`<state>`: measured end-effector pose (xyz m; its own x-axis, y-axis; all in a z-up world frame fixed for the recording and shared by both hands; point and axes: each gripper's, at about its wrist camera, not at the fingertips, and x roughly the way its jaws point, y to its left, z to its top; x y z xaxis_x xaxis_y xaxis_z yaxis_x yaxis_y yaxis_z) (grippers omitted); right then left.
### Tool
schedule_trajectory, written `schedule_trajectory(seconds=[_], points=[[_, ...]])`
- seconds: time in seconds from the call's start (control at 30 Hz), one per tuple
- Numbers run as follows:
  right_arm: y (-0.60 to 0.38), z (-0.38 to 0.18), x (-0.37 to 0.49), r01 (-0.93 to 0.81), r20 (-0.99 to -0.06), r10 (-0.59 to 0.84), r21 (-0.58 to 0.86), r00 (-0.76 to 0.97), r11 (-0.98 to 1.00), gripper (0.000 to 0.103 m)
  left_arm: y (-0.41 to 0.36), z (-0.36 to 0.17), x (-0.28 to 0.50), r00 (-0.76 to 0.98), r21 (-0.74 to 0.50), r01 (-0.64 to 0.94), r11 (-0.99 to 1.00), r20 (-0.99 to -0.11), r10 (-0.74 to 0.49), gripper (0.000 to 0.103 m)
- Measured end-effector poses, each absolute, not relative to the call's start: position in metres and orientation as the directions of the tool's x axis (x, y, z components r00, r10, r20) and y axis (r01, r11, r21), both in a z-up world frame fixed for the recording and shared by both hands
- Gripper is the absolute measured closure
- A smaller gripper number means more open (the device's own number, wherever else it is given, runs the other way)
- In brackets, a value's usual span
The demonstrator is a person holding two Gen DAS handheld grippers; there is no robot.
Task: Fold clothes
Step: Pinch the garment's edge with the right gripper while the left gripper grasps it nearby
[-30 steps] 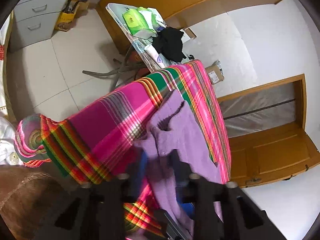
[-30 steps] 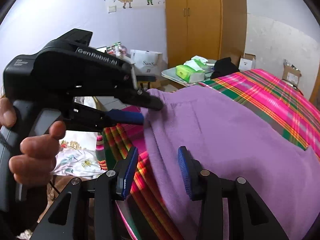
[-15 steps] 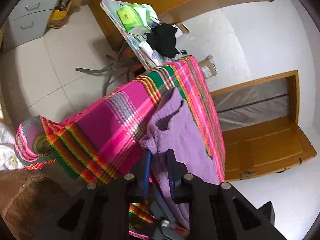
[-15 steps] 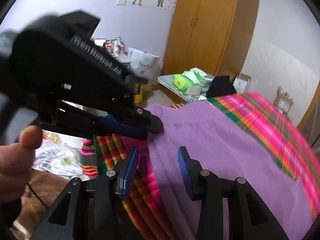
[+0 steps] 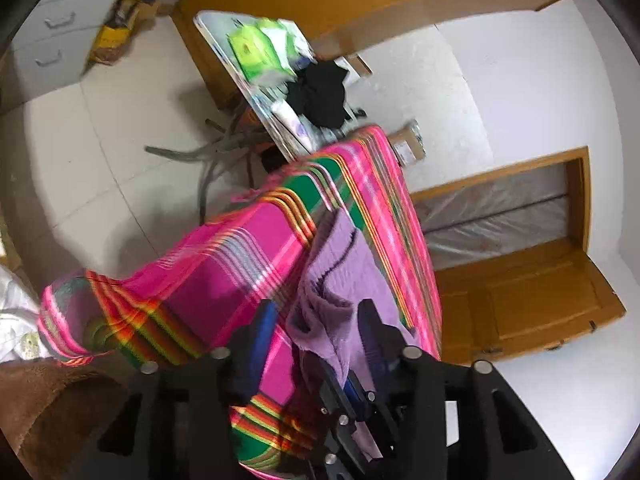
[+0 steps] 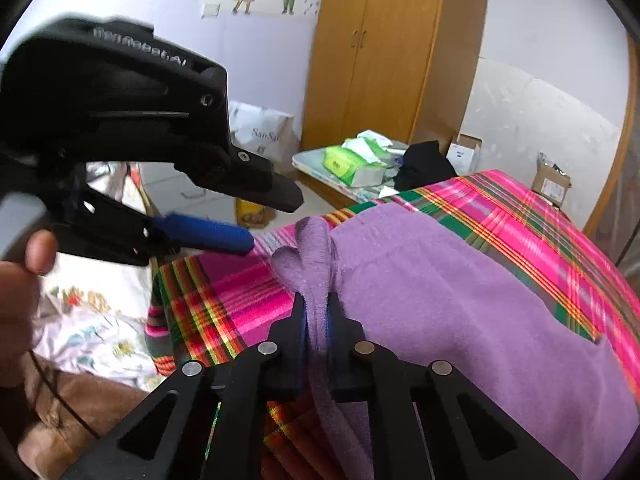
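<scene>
A purple garment (image 6: 460, 300) lies spread over a pink plaid cloth (image 6: 520, 208) that covers the work surface. My right gripper (image 6: 318, 312) is closing, and its pads pinch a raised fold at the garment's near left edge. In the right wrist view my left gripper (image 6: 256, 220) hovers just left of that fold with its jaws opening. The left wrist view shows its fingers standing either side of the garment's bunched corner (image 5: 320, 320) without pressing it. The right gripper (image 5: 348, 388) grips the cloth just below.
A small table (image 6: 308, 160) behind the plaid cloth carries a green tissue pack (image 6: 352, 164) and a black cloth (image 6: 424, 164). A wooden wardrobe (image 6: 384, 60), a cardboard box (image 6: 552, 184) and a paper bag (image 6: 260, 132) stand beyond. Floral bedding (image 6: 88, 320) lies low left.
My right gripper went from open around the garment's edge to shut on it. My left gripper let go of the garment, its jaws spread, and it drew slightly away.
</scene>
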<state>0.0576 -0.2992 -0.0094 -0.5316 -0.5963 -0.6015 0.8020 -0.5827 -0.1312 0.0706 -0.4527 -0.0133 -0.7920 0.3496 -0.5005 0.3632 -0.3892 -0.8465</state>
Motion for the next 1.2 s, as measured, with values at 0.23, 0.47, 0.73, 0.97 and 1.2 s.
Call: schedule_trajectory(seconds=[0.23, 0.47, 0.73, 0.97, 1.2], points=[[-0.287, 0.004, 0.054, 0.798, -0.547, -0.652, -0.05, -0.525, -0.601, 0.097, -0.463, -0.017, 0.043, -0.749, -0.855, 0.377, -0.355, -0.507, 0.427, 0.053], [-0.284, 0.007, 0.058, 0.804, -0.54, -0.66, -0.054, -0.522, -0.592, 0.097, -0.452, -0.017, 0.0, -0.642, -0.857, 0.315, -0.407, -0.508, 0.574, 0.053], [-0.279, 0.008, 0.058, 0.809, -0.527, -0.673, -0.045, -0.518, -0.586, 0.097, -0.445, -0.028, -0.032, -0.554, -0.858, 0.316, -0.405, -0.513, 0.655, 0.06], [-0.279, 0.006, 0.058, 0.813, -0.535, -0.676, -0.033, -0.506, -0.581, 0.097, -0.456, -0.03, -0.045, -0.552, -0.846, 0.321, -0.425, -0.532, 0.643, 0.083], [-0.288, 0.001, 0.061, 0.813, -0.565, -0.658, -0.039, -0.498, -0.581, 0.097, -0.457, -0.029, -0.04, -0.58, -0.846, 0.293, -0.446, -0.528, 0.62, 0.089]])
